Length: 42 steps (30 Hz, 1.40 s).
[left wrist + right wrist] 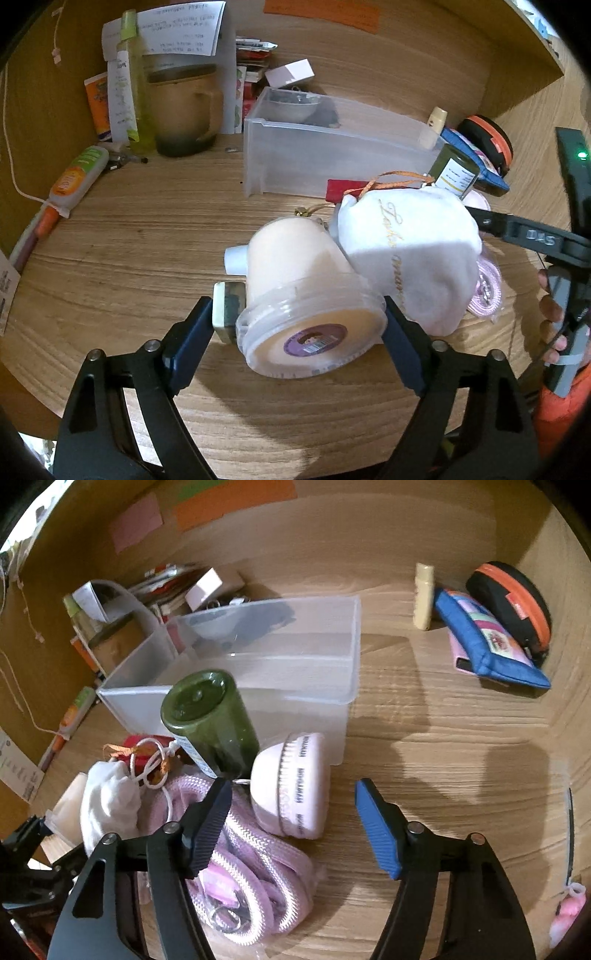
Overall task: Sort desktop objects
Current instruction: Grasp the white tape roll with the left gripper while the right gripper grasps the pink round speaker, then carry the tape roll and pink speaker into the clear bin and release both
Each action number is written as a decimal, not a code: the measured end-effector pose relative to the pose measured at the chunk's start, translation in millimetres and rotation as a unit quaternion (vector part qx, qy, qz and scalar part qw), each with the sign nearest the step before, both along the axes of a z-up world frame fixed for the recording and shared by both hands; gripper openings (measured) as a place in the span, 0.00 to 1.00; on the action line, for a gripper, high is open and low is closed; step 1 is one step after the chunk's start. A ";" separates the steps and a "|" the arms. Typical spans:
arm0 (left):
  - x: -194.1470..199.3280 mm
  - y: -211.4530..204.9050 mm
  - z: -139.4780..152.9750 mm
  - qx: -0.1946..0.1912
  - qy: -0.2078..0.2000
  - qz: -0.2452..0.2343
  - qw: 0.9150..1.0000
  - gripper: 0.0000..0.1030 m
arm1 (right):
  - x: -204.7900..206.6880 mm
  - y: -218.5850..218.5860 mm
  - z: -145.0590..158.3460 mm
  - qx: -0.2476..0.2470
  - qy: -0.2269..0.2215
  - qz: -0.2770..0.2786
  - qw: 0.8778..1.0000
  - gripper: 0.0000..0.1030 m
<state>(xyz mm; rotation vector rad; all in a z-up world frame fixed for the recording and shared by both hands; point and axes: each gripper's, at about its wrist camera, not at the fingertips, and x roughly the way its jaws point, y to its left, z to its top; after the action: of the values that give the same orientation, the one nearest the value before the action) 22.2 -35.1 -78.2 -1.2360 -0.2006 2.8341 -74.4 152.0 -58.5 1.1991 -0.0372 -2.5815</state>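
Observation:
My left gripper [299, 317] is shut on a peach bottle with a clear cap [299, 288], lying on its side on the wooden desk. A white drawstring pouch [413, 254] leans against it. My right gripper [291, 812] is open and empty, above a pink case [291, 786] and a bagged pink cord [255, 853]. A dark green jar [210, 716] lies tilted beside them. The clear plastic bin [347, 664] stands behind the pile; it also shows in the left wrist view [332, 155].
A mug [181, 110], spray bottle [133, 77], tube [77, 177] and papers stand at the back left. A blue pouch [487, 642], orange-black round case [513, 598] and cream tube [423, 596] lie at the back right. A red box [341, 190] lies by the bin.

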 end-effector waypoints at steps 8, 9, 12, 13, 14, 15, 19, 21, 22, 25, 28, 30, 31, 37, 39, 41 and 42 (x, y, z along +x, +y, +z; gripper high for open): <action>0.8 -1.4 3.5 -0.025 -0.008 -0.001 1.000 0.81 | -4.4 12.6 -6.5 -0.034 -0.015 -0.005 0.999 0.38; -0.3 -3.1 4.8 -0.023 -0.010 -0.002 1.000 0.81 | -3.8 16.2 -6.3 -0.041 -0.014 -0.008 0.999 0.38; -3.0 -8.5 11.7 -0.020 -0.008 -0.003 1.000 0.81 | -1.6 24.7 -4.0 -0.054 -0.012 -0.015 0.998 0.38; -4.1 -10.2 15.5 -0.020 -0.005 -0.004 1.000 0.81 | 0.0 27.6 -2.7 -0.057 -0.009 -0.017 0.998 0.38; -4.6 -11.0 18.3 -0.021 -0.002 -0.004 1.000 0.80 | 0.8 29.4 -1.4 -0.059 -0.008 -0.018 0.998 0.38; -6.1 -12.9 22.7 -0.022 0.002 -0.004 1.000 0.80 | 2.4 31.8 0.1 -0.061 -0.006 -0.020 0.998 0.38; -14.1 -19.3 33.2 -0.012 0.005 -0.013 1.000 0.79 | 9.8 41.0 6.7 -0.067 0.007 -0.024 0.997 0.38; -19.0 -20.3 36.2 -0.016 0.005 -0.015 1.000 0.79 | 11.5 44.9 8.5 -0.067 0.012 -0.024 0.997 0.38; -21.1 -20.7 37.4 -0.022 0.004 -0.014 1.000 0.79 | 11.6 46.6 8.6 -0.067 0.012 -0.024 0.997 0.38; -26.5 -22.9 42.9 -0.033 0.009 -0.008 0.999 0.79 | 10.8 52.4 8.1 -0.075 0.009 -0.025 0.997 0.38; -30.8 -28.6 52.1 -0.020 0.016 -0.011 1.000 0.79 | 11.3 57.3 10.0 -0.081 0.012 -0.025 0.996 0.38; -35.0 -31.9 59.6 -0.012 0.021 -0.012 1.000 0.79 | 11.3 60.4 12.4 -0.081 0.016 -0.029 0.996 0.38; -36.6 -33.1 62.6 -0.009 0.023 -0.013 1.000 0.79 | 11.5 61.8 13.5 -0.081 0.018 -0.031 0.996 0.38; -47.1 -43.4 84.6 0.015 0.038 -0.020 0.999 0.79 | 13.5 69.0 26.9 -0.087 0.034 -0.033 0.995 0.38; -50.9 -46.2 91.1 0.019 0.043 -0.021 0.999 0.79 | 14.2 69.1 31.8 -0.084 0.040 -0.031 0.995 0.38; -53.1 -48.0 96.2 0.020 0.047 -0.020 0.998 0.79 | 14.2 68.7 37.2 -0.086 0.046 -0.027 0.995 0.38; -54.5 -48.1 98.1 0.020 0.049 -0.022 0.998 0.79 | 14.0 68.3 38.8 -0.087 0.047 -0.025 0.995 0.38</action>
<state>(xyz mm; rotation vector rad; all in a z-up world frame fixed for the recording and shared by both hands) -32.3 -83.2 19.8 -1.0787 -0.2217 2.8297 -60.4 220.3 -19.7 1.0256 -0.2699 -2.6110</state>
